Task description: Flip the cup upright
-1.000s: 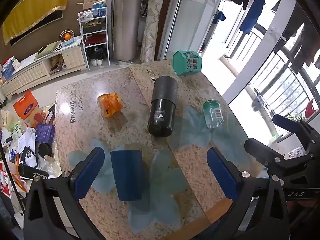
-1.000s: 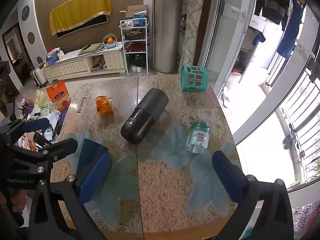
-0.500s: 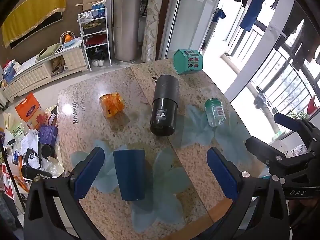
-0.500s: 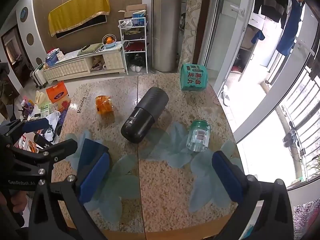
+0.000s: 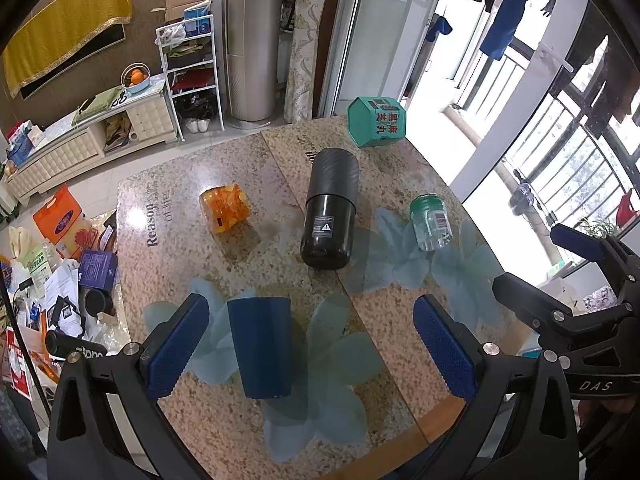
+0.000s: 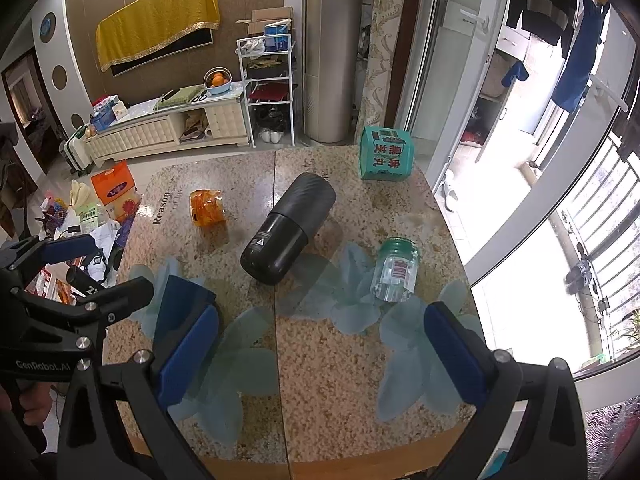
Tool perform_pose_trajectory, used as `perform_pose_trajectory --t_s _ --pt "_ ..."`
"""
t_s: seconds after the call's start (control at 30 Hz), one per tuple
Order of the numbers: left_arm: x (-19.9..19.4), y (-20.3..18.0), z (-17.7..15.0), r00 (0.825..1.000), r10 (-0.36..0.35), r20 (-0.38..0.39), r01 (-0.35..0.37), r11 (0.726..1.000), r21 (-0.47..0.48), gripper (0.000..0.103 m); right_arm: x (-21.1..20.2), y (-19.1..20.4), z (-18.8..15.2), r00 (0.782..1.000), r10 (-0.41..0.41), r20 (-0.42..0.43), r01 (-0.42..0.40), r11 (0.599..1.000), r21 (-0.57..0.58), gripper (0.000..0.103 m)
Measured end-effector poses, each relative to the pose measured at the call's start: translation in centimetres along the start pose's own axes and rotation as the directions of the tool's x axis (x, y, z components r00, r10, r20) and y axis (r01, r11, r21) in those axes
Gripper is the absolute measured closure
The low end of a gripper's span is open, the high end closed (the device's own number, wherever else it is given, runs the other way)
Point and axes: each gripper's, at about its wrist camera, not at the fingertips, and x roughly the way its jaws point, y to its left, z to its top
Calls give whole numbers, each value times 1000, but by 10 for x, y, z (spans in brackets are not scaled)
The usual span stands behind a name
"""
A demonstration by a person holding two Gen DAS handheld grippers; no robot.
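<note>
One tapered blue cup [image 5: 262, 346]; speckled granite table [image 5: 248, 264].

The left gripper [image 5: 310, 338] hangs above the table with its jaws spread wide — the two blue pads [image 5: 176, 344] stand well apart and nothing sits between them in contact. The right gripper [image 6: 322, 354] is likewise wide apart, its blue pads [image 6: 454, 356] angled outward and bare. Each tool shows in the other's view at the edge — black frame, blue tips. Fingers of the person's left hand [image 6: 34, 402] wrap the handle.
</note>
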Motion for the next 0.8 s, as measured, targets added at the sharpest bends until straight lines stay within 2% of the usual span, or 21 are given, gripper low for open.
perform_pose_trajectory --t_s 0.43,0.8 --pt "-1 -2 4 1000 -18 -5 18 1000 -9 0 0 -1 2 1000 -3 -6 3 1000 -4 0" --pt "18 -6 16 999 -22 -37 20 998 -57 0 15 -29 28 998 7 -56 -9 999 -38 0"
